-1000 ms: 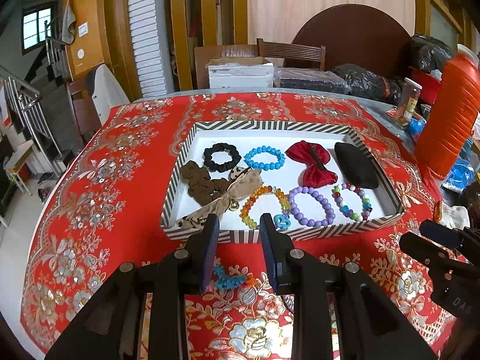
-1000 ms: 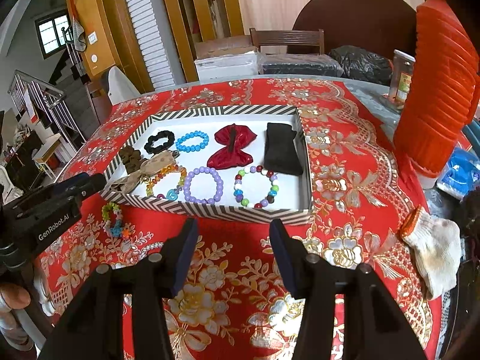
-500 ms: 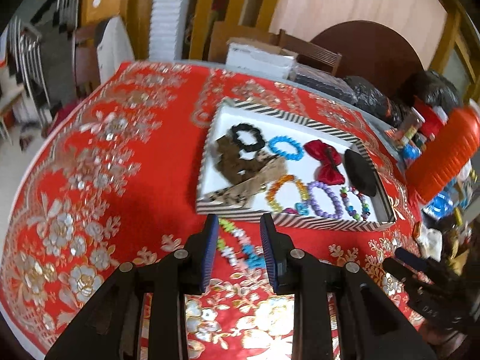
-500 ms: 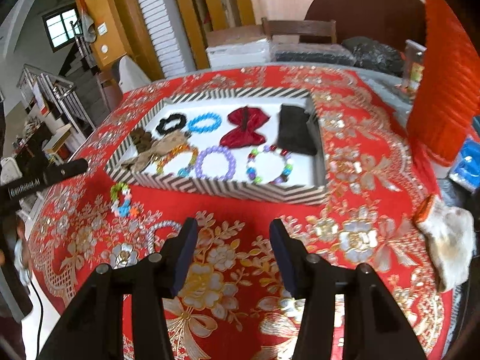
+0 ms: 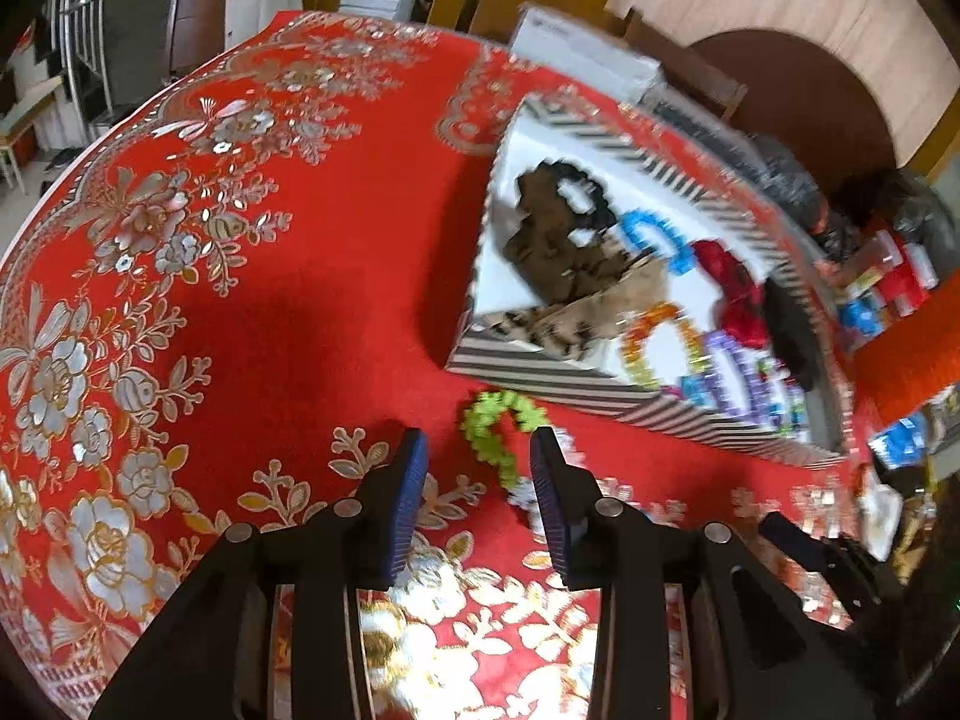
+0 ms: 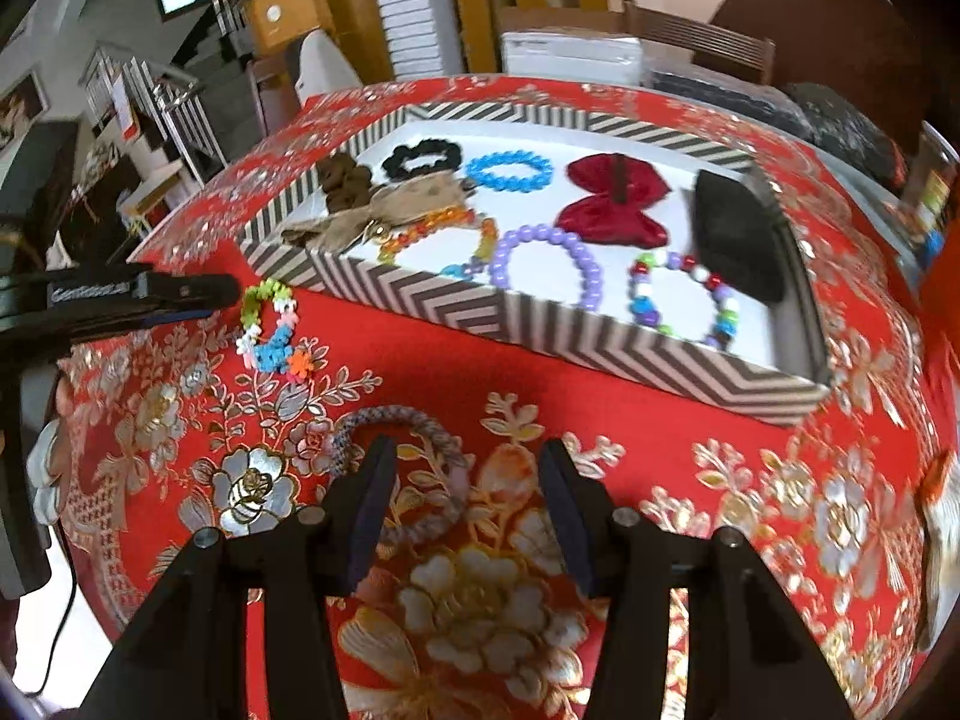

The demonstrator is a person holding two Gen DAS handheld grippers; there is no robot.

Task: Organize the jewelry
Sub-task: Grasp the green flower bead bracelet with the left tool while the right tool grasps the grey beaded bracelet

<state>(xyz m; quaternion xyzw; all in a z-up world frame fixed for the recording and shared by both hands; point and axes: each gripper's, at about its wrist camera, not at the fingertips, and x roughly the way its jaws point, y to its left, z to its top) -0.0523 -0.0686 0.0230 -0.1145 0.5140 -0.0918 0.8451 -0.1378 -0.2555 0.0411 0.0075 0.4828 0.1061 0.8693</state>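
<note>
Table: round, covered by red cloth with gold and silver flowers (image 6: 600, 420).
Tray: rectangular, chevron-striped wall, white floor (image 6: 420, 294); holds bracelets, scrunchies, dark red bow (image 6: 615, 204).
Left gripper (image 5: 477, 474): released, fingers spread, tips at near end of multicoloured flower-bead bracelet (image 5: 501, 432), not clamped; blurred.
Right gripper (image 6: 465, 480): released, empty, poised over woven grey-pink cord bracelet (image 6: 414, 456).
Both loose bracelets: on cloth, outside tray, near its front wall.

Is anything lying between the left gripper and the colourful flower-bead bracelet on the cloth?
Nothing visible: the left gripper is open with the flower-bead bracelet just beyond its fingertips on the tablecloth, beside the striped box.
</note>
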